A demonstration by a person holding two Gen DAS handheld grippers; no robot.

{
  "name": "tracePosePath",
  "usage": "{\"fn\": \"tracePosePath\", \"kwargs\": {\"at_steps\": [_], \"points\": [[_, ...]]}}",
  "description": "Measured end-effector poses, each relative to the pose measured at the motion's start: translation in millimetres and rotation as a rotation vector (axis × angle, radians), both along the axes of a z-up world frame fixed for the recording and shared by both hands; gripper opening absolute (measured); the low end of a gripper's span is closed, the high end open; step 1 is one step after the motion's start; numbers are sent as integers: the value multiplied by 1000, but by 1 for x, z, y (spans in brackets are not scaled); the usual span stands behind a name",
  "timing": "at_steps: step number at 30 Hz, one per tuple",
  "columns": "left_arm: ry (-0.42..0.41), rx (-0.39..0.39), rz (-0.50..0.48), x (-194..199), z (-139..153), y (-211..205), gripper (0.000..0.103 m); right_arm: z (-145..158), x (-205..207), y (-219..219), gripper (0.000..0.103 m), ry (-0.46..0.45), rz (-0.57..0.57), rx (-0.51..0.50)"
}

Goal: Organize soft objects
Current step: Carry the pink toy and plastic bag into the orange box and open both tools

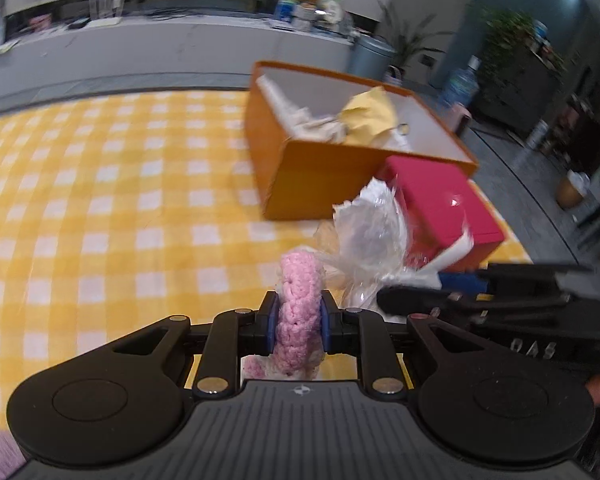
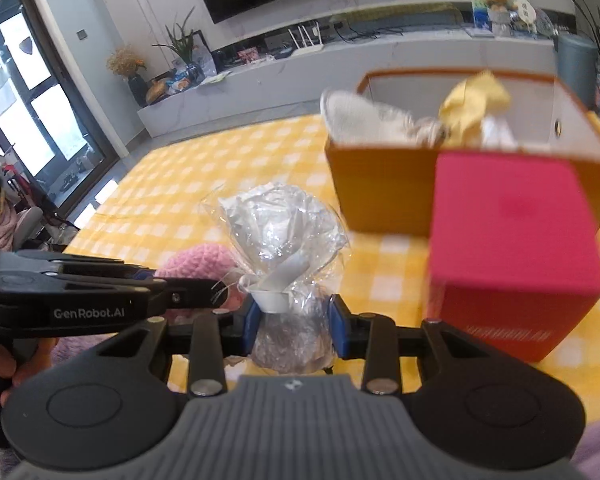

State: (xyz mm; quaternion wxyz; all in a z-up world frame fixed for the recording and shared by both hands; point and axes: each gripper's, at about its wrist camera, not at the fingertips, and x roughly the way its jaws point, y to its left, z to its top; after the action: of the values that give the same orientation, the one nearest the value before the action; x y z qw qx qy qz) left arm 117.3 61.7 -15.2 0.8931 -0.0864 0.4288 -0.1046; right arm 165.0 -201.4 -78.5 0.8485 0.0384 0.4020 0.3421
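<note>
Pink knit (image 1: 300, 312) is pinched between the blue pads of the left gripper (image 1: 299, 326), jaws closed on it, held above the yellow checked cloth (image 1: 100, 200). Clear bag (image 2: 290, 280) with white contents is clamped in the right gripper (image 2: 294, 326), jaws closed on its lower part, crinkled top standing up above the pads. The two grippers sit just beside each other; in the right wrist view the left gripper lies side-on at left with the knit next to the bag. Beyond them stands the orange box (image 1: 312, 176), open, holding white and yellow soft items (image 1: 370, 116). Red box (image 2: 512, 248) is in front of the orange box, touching or nearly so. Both views are motion-blurred.
</note>
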Motion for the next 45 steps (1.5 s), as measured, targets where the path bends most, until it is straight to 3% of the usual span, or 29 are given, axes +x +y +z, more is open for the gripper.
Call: {"fn": "tracePosePath", "kwargs": {"at_steps": [4,10,14,18,27,31,35,45], "points": [[-25,10,-73,20,36,-13,23,36,17,-20,36,-31,13,-17],[-128,33,-149,64,89,-33,23,78,61,-47,36,-72,0,-74],[-174,58,-164,108,106,-50,23,93,98,-60,36,-119,-28,-154],[-173,99,-178,153,95,-64,23,92,147,-70,36,-99,-53,-224],[47,179,-232,260,33,-86,23,37,260,-70,36,3,-60,-462],[93,189,-211,289,15,-79,23,9,296,-67,36,53,-57,-515],[129,179,-206,309,2,-77,23,-10,308,-56,38,83,-40,-544],[158,227,-169,322,-5,-74,29,-18,317,-33,41,75,-3,-651]]}}
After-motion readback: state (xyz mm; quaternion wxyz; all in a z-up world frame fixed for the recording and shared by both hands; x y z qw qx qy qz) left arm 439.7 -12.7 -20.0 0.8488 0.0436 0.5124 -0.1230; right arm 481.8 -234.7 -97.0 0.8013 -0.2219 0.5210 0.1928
